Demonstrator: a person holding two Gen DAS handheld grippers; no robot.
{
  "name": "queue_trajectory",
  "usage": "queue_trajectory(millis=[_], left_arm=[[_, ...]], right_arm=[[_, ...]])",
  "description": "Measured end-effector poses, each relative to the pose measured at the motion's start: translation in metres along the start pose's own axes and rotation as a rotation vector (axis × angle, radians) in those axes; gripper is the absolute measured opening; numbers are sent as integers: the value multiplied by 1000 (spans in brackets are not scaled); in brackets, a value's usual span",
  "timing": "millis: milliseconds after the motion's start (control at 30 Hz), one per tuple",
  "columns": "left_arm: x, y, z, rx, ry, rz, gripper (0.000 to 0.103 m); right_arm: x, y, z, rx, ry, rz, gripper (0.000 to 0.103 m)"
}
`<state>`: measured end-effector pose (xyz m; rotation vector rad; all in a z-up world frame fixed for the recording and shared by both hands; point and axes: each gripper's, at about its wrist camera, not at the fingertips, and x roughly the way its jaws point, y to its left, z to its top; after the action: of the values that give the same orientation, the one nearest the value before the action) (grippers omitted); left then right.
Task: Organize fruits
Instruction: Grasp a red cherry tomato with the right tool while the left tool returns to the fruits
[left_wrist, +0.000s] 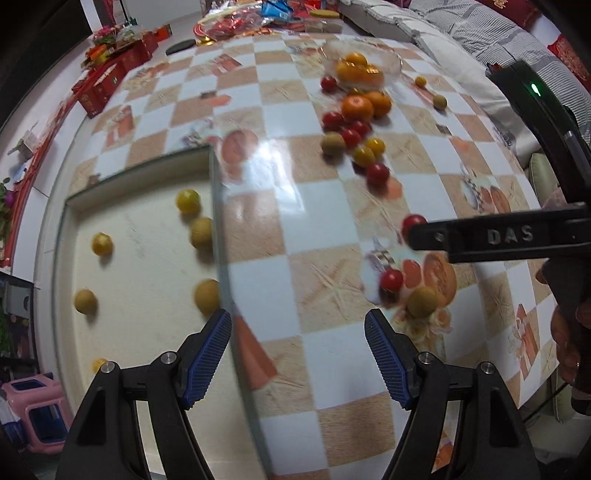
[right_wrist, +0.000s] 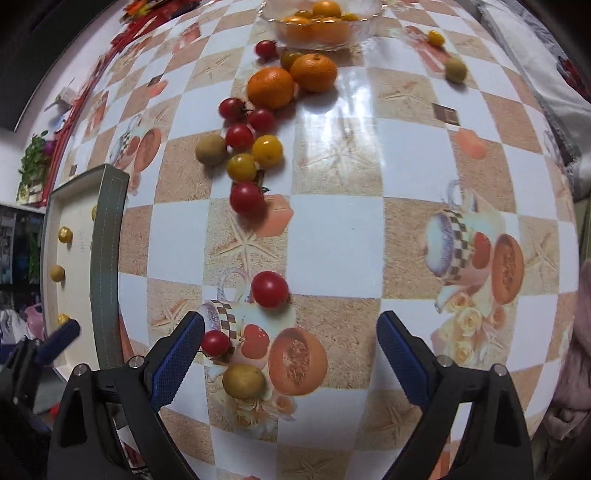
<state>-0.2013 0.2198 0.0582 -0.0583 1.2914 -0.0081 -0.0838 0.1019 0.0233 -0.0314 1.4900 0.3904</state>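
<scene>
Jaws standing apart and empty on both the left gripper and right gripper.
A few yellow fruits are lying in the tray; beside it, tomatoes and oranges are waiting loose, so sorting looks barely begun.

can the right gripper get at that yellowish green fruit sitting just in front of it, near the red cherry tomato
Probably yes. The right gripper is open and empty, and the yellowish-green fruit lies on the table between its fingers, nearer the left one. The red cherry tomato touches that finger's pad and could get nudged.
</scene>
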Motion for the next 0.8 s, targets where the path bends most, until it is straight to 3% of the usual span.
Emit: queue_trajectory(millis=[100, 267, 400, 500, 567, 800], left_arm=[[12, -11, -3, 2, 16, -17, 76], [27, -18, 1, -2, 36, -24, 76], [34, -21, 9, -2, 35, -28, 76], [37, -26, 13, 10, 38, -37, 76], [39, -29, 14, 26, 41, -35, 76], [48, -40, 17, 60, 57, -40, 76]], right_arm=[[11, 7, 4, -37, 9, 6, 71], [17, 17, 12, -89, 2, -3, 64], [20, 29, 15, -133, -1, -31, 52], [22, 36, 16, -178, -7, -69, 31], [20, 28, 11, -189, -10, -80, 23], [15, 2, 9, -121, -16, -63, 23]])
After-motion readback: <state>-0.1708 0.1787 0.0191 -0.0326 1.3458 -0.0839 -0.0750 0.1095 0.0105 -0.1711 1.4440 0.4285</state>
